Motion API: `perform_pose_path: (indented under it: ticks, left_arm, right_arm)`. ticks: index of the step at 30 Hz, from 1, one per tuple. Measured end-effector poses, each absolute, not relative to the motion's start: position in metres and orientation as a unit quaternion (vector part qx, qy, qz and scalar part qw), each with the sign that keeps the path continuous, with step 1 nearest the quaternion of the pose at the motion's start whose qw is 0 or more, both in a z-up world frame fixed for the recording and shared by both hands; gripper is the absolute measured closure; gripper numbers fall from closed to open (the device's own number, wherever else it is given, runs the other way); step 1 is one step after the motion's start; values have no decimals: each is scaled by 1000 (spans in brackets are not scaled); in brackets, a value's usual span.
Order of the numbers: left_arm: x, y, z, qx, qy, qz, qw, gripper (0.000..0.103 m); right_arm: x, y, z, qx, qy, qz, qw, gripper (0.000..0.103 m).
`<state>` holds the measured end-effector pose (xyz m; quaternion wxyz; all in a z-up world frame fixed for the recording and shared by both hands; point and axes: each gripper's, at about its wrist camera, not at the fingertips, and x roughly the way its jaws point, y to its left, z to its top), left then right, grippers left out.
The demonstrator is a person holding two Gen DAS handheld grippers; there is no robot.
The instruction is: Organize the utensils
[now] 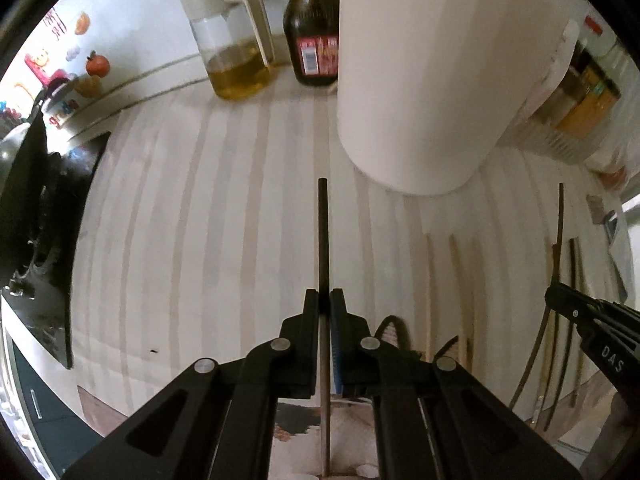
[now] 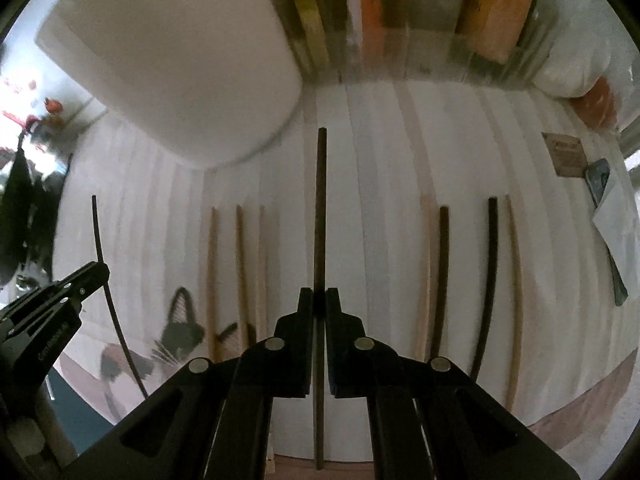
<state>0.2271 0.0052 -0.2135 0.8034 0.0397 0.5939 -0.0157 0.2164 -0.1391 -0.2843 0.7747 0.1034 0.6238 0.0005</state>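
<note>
My left gripper (image 1: pixel 324 298) is shut on a dark chopstick (image 1: pixel 323 240) that points forward above the striped cloth. My right gripper (image 2: pixel 319 297) is shut on another dark chopstick (image 2: pixel 320 208), also pointing forward. Several loose chopsticks lie on the cloth: light wooden ones (image 2: pixel 239 264) to the left of the right gripper, dark ones (image 2: pixel 443 276) and light ones (image 2: pixel 516 280) to its right. A tall white cylindrical holder (image 1: pixel 416 72) stands ahead, also in the right wrist view (image 2: pixel 176 56). The left gripper (image 2: pixel 86 276) with its chopstick shows at the right wrist view's left edge.
An oil jug (image 1: pixel 236 48) and a dark sauce bottle (image 1: pixel 314 28) stand behind the holder. A clear box of packets (image 2: pixel 420 20) lines the back. A black stove (image 1: pixel 36 200) is at far left. Small packets (image 2: pixel 568 154) lie at right. The striped cloth (image 1: pixel 200 220) covers the counter.
</note>
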Motion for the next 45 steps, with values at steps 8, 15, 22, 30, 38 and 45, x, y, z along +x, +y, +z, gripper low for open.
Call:
perform_pose_path:
  ticks: [8,15,22,30,38,45]
  left_arm:
    - [219,8,-175,20,555,-18,832,100]
    - [214,10,-145,11,522,-17,853,100]
    - [212,12,-111,0,485,-10,875,101]
    - [223,24,-91,-11,456,2,890,103]
    - [240,38,-99,-26,464,22,885,103]
    - [254,55,-115,-24,486,43,873,103]
  right_arm:
    - [205,-157,-228,109,584,15,804,98]
    - [198,-151,-194,95,540,24,836,98]
    - [197,-139,-155,83,485,30,870,100]
    - [225,-141,-137,119,473,51,872,103]
    - [276,-179,-221,221,551,31,804,87]
    - [305,-194,-291,282,573,6,770,78]
